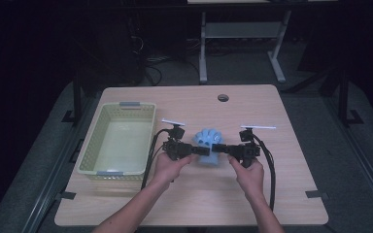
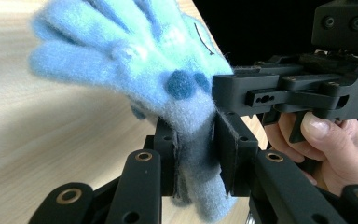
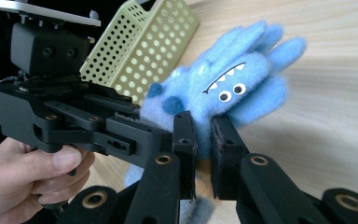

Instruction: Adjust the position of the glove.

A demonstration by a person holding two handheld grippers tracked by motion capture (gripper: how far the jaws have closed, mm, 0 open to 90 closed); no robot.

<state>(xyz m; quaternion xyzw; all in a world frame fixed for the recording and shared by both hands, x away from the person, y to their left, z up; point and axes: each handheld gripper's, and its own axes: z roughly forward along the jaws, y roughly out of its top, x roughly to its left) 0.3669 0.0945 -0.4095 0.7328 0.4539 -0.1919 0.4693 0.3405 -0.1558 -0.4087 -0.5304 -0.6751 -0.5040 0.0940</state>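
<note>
A fluffy blue plush toy (image 1: 209, 145) with dark blue spots, googly eyes and a toothy mouth hangs between both grippers, over the middle of the wooden table (image 1: 291, 194). My left gripper (image 1: 199, 150) comes in from the left and is shut on the toy's lower part (image 2: 193, 158). From the right, my right gripper (image 1: 219, 147) is shut on the same toy (image 3: 223, 93), its pads pinching the fur just below the face. The two grippers' tips nearly meet at the toy. Its finger-like lobes point toward the far side of the table.
A pale green perforated basket (image 1: 148, 141) stands on the left part of the table, close to the left hand; its wall (image 3: 154, 42) is in the right gripper view too. A round cable hole (image 1: 223, 97) sits near the far edge. Black cables trail from both grippers.
</note>
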